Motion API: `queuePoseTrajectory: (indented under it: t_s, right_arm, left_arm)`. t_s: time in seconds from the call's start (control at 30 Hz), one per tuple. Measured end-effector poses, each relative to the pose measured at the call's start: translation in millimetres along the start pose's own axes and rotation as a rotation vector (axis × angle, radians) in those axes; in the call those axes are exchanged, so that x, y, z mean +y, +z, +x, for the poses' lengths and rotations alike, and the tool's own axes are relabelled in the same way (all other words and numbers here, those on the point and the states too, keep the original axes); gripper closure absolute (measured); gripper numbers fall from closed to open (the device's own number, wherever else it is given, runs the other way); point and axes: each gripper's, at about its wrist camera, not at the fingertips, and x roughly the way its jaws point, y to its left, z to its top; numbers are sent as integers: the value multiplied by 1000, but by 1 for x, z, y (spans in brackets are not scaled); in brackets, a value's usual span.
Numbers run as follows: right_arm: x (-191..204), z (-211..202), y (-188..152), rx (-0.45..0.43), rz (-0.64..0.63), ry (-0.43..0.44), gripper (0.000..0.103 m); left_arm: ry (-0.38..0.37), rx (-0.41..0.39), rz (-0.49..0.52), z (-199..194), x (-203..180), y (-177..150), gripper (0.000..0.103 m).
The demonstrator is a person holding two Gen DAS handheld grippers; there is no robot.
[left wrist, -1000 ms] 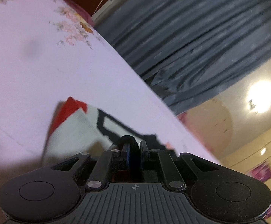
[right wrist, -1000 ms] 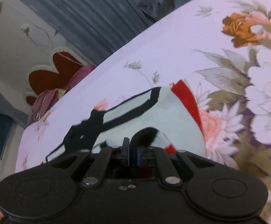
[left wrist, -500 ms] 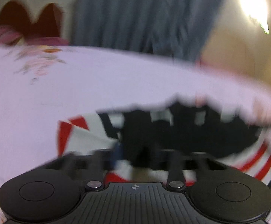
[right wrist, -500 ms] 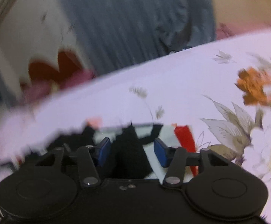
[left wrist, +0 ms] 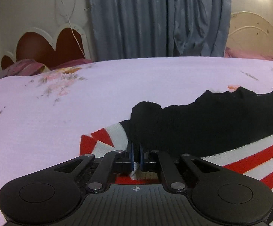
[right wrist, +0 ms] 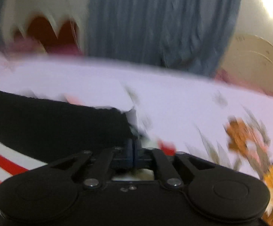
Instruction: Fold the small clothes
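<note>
Both our left tongs (left wrist: 136, 155) and, seemingly through blur, right tongs (right wrist: 133, 153) pinch the sweater (left wrist: 202, 124) closed; we should lift evenly, keeping the edge taut over the bed (left wrist: 80, 101).

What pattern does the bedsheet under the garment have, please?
The bedsheet is pale lilac with scattered pink and orange flower prints, shown most sharply in the left wrist view.

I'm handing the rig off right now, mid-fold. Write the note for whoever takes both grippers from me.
Left gripper: shut on the sweater, pinching knit at its left end.
Right gripper: looks shut at the sweater's right end; that view is blurred, so confirm the grip.
Sweater: black, white and red striped knit lying across the floral bedsheet, with a black layer over the stripes.
Done: both ends gripped.
Left: probably lay the held edge flat, release, then make any remaining folds.
</note>
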Motion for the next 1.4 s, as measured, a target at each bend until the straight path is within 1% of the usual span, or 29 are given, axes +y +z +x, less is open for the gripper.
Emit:
queuePoseTrajectory:
  t_s: [0.07, 0.13, 0.17, 0.2, 0.23, 0.27, 0.3, 0.33, 0.43, 0.5, 0.53, 0.6, 0.67, 0.7, 0.73, 0.77, 0.8, 0.83, 0.87, 0.93, 0.97, 1.0, 1.03, 1.1, 1.17, 1.2, 1.27, 1.33, 1.4]
  right_arm:
    - [0, -3, 1, -3, 21, 1, 101]
    - [2, -6, 1, -13, 18, 1, 99]
    - [0, -10, 1, -33, 37, -4, 86]
    - [-3, -15, 4, -69, 56, -21, 73]
    - [-4, -24, 7, -121, 76, -39, 45]
    - [-2, -35, 10, -161, 87, -30, 44]
    - [2, -39, 16, -163, 93, 16, 50]
    - [11, -41, 21, -146, 83, 82, 63]
    - [59, -34, 29, -111, -4, 212, 65]
    - [84, -24, 34, -73, -24, 256, 64]
    - [93, -19, 36, -51, -36, 259, 63]
    - [104, -9, 32, -17, -68, 250, 61]
    - [99, -9, 26, -14, -92, 222, 56]
    - [87, -9, 24, -28, -91, 156, 56]
    - [72, -12, 19, -29, -70, 47, 56]
    - [47, -8, 13, -9, 1, -25, 54]
    - [22, -4, 7, 10, 95, -18, 51]
    - [4, -4, 2, 8, 157, 34, 51]
    - [2, -6, 3, 6, 147, 44, 51]
    - [15, -6, 6, -2, 84, 12, 50]
    - [17, -10, 6, -9, 84, 4, 51]
    - [19, -14, 6, -19, 97, -3, 54]
    - [21, -23, 7, -39, 106, 1, 62]
    - [32, -43, 4, -81, 90, 51, 62]
    - [55, -58, 2, -83, 26, 150, 63]
    - [70, -62, -2, -89, -13, 189, 61]
    - [97, -65, -10, -73, -68, 256, 50]
    - [111, -65, -18, -68, -112, 232, 49]
    - [106, -65, -18, -65, -98, 247, 49]
  left_arm:
    - [3, -1, 2, 0, -1, 1, 98]
    - [2, -10, -4, -3, 0, 0, 89]
    - [4, -16, -14, -6, 4, 1, 66]
    - [8, -27, -30, -9, 5, 0, 34]
    - [16, -73, -58, -20, 8, 2, 26]
    - [15, -117, -76, -26, 4, 5, 24]
    - [-8, -131, -83, -31, -1, 9, 24]
    - [-30, -130, -84, -32, -9, 14, 24]
    - [-131, -116, -20, -26, -51, 25, 24]
    - [-168, -73, 29, -18, -76, 25, 24]
    - [-182, -37, 62, -9, -88, 22, 24]
    - [-163, -2, 97, 1, -93, 13, 24]
    - [-126, -2, 80, 2, -74, 3, 24]
    - [-83, 2, 66, 2, -63, -2, 24]
    - [-49, 7, 36, 3, -43, -9, 22]
    - [-64, 4, -4, 2, -29, -13, 20]
    - [-92, 4, -57, 2, -15, -17, 20]
    - [-97, -1, -56, 0, -13, -19, 20]
    - [-79, -4, -28, 0, -19, -19, 20]
    - [-38, -21, 12, -1, -29, -21, 19]
    - [-20, -31, 16, -4, -32, -21, 19]
    - [-2, -54, 22, -13, -37, -20, 19]
    - [-6, -85, 27, -23, -42, -15, 19]
    - [-66, -113, 14, -44, -52, -14, 19]
    - [-139, -106, 21, -52, -70, -14, 19]
    - [-152, -99, 40, -53, -80, -17, 19]
    - [-161, -62, 74, -47, -98, -26, 19]
    - [-147, -66, 49, -43, -97, -34, 16]
    - [-155, -48, -5, -41, -84, -34, 14]
